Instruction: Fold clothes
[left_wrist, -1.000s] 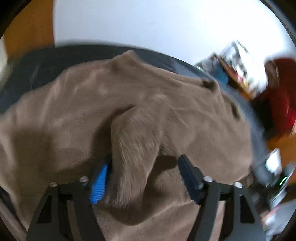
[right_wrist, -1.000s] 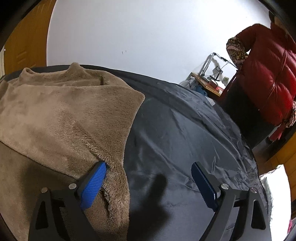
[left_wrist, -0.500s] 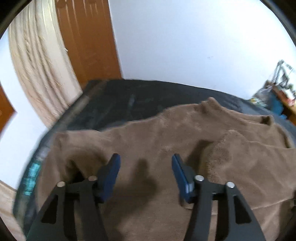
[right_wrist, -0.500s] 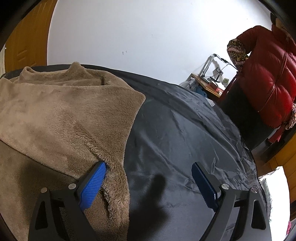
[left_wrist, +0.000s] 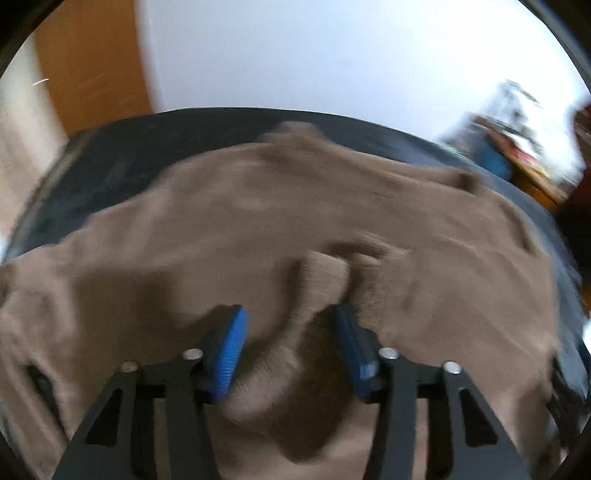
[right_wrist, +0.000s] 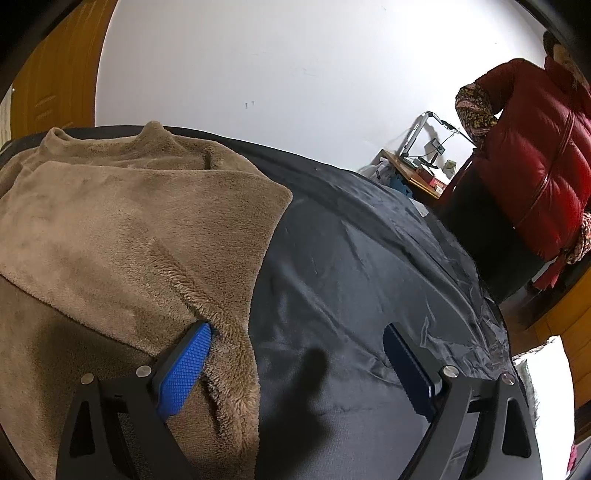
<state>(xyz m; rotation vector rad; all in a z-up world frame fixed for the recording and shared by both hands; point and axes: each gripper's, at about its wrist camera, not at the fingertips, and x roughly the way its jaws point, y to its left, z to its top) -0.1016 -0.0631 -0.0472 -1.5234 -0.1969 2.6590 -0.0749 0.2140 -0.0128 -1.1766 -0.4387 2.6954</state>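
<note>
Fleece (left_wrist: 229, 236) bunched between the closing jaws of the left gripper (left_wrist: 290, 341); the right gripper (right_wrist: 295, 363) stood open, fleece edge at its nine o'clock pad (right_wrist: 184, 369).

Your left wrist camera looks steeply down along its fingers (left_wrist: 236, 347), close over the brown fleece garment (left_wrist: 258, 206), with the white wall (left_wrist: 314, 55) and an orange door (left_wrist: 92, 66) at the top; this view is motion-blurred. Your right wrist camera tilts less steeply and sits close over the garment's right edge (right_wrist: 129, 229) and the dark sheet (right_wrist: 351, 266). Both views share the garment, sheet (left_wrist: 110, 155), wall (right_wrist: 277, 66) and cluttered side table (right_wrist: 417, 173).
</note>
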